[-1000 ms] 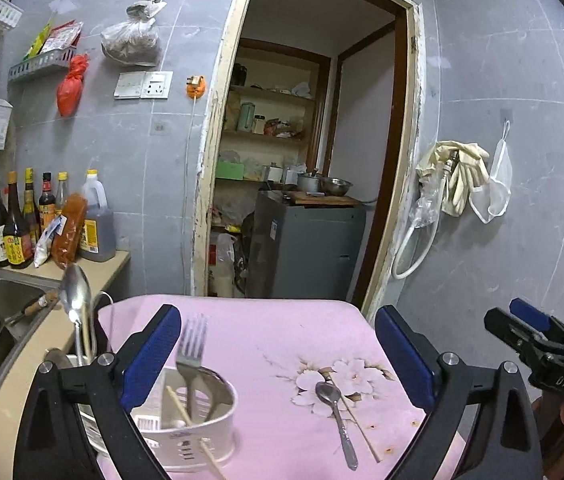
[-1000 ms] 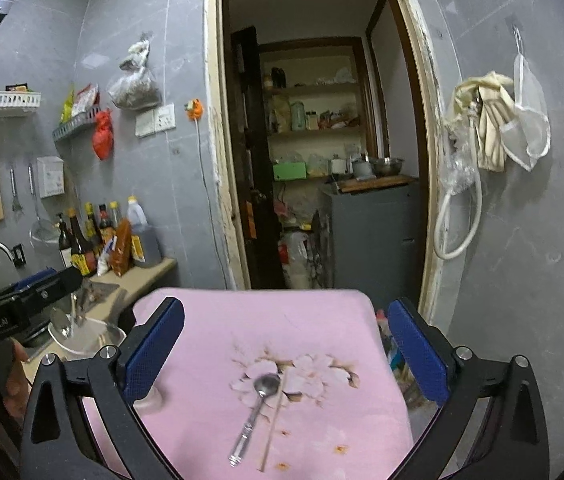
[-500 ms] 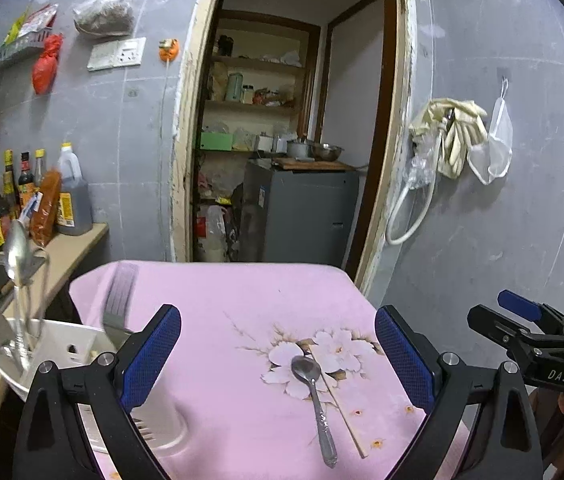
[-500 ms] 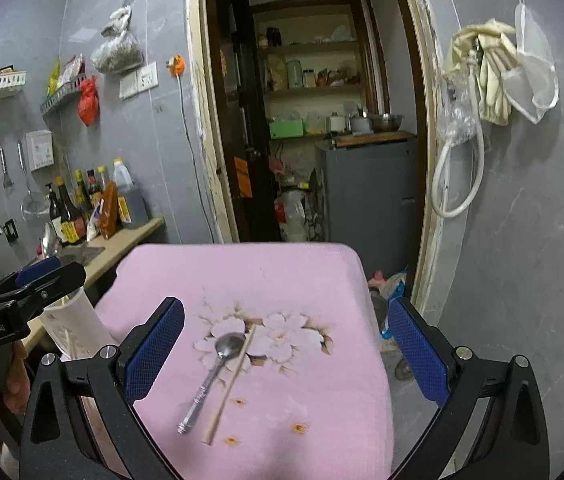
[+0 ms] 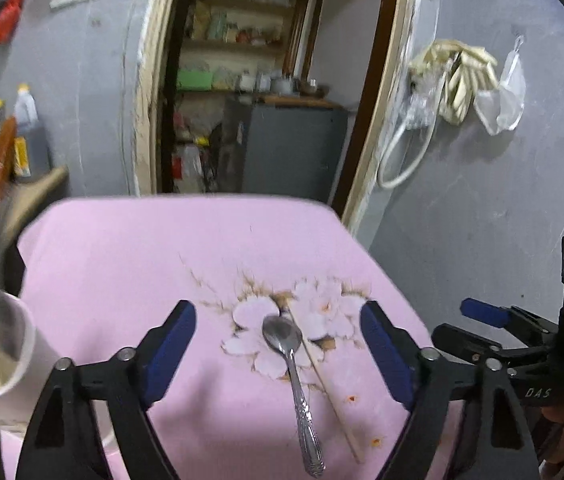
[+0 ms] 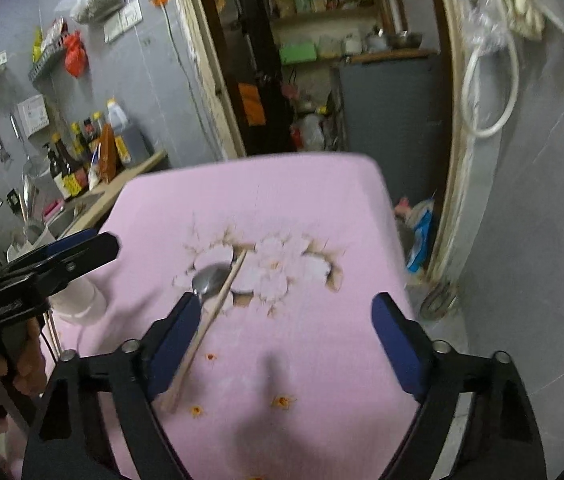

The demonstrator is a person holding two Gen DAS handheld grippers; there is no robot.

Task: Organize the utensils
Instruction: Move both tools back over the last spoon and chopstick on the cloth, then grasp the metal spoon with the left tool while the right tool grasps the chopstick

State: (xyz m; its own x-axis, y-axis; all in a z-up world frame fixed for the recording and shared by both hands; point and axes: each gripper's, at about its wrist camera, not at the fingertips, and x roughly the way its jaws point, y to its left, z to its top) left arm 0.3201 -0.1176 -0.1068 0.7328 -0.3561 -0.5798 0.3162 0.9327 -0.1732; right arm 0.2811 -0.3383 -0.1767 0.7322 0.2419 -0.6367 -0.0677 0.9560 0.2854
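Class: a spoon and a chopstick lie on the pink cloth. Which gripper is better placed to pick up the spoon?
Left gripper: the spoon lies between its closing jaws; the right gripper frames bare cloth.

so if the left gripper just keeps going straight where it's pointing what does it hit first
Most likely the spoon: it lies between the closing, empty jaws of the left gripper, its bowl on the flower print of the pink cloth. The chopstick lies just beside it. Depth is hard to judge.

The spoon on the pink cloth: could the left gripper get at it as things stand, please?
Probably yes. The spoon lies bare on the pink cloth, framed by the closing, empty left gripper. Only the chopstick close beside it could get pinched too.
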